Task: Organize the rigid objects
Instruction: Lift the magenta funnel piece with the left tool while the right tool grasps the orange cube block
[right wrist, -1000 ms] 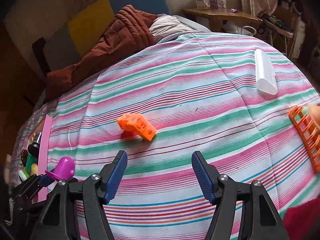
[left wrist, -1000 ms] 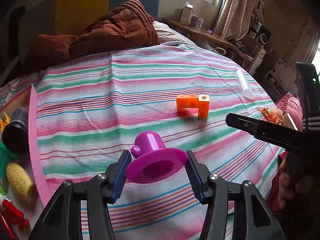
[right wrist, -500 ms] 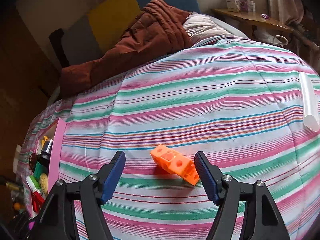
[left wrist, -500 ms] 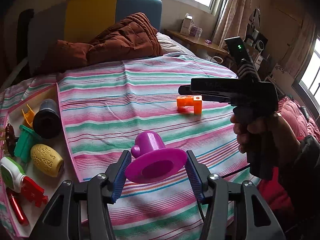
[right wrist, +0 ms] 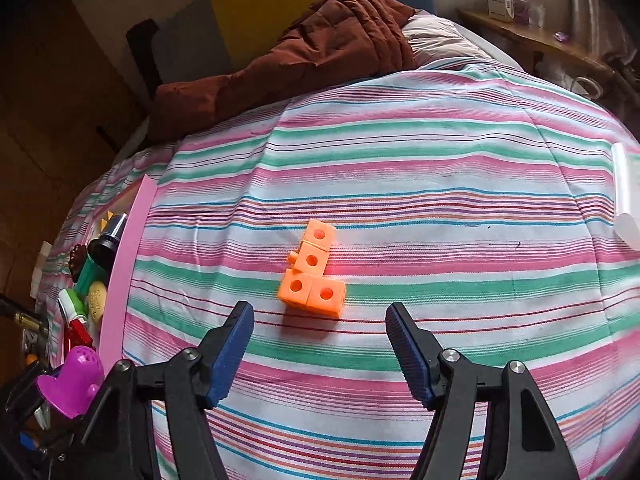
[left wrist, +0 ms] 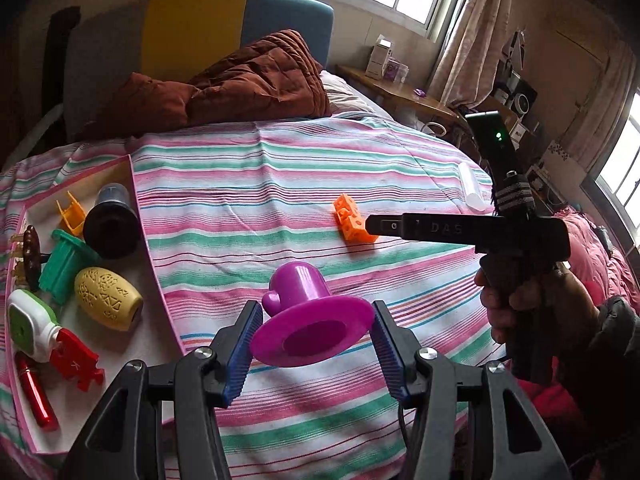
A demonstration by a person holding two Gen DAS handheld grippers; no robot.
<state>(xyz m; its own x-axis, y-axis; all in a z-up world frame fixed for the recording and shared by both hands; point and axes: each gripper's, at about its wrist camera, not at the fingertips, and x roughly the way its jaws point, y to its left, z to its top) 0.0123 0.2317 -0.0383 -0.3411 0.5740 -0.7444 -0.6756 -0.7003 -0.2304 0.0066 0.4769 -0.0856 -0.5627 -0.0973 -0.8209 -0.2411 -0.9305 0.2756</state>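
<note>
My left gripper [left wrist: 314,314] is shut on the wide brim of a purple hat-shaped piece [left wrist: 298,286], held above the striped bed cover just right of the pink-rimmed tray [left wrist: 154,248]. An orange piece of joined cubes [right wrist: 314,276] lies on the cover. My right gripper [right wrist: 319,314] hovers just short of it, its jaws closing a little with nothing between them. In the left wrist view the right gripper [left wrist: 378,226] reaches in from the right beside the orange cubes [left wrist: 352,222], with a hand on its handle. The purple piece [right wrist: 70,384] shows at the right wrist view's lower left.
The tray holds a black cylinder [left wrist: 110,228], a yellow egg-shaped piece [left wrist: 108,298], a green piece [left wrist: 64,266], a red piece [left wrist: 76,354] and several more. A white tube [right wrist: 626,208] lies at the cover's right. A brown quilt [left wrist: 248,84] is heaped at the bed's head.
My right gripper has swung in over the orange cubes and rolled, so they now sit just ahead of its jaws. The left gripper drew back with the purple piece, showing more of the tray.
</note>
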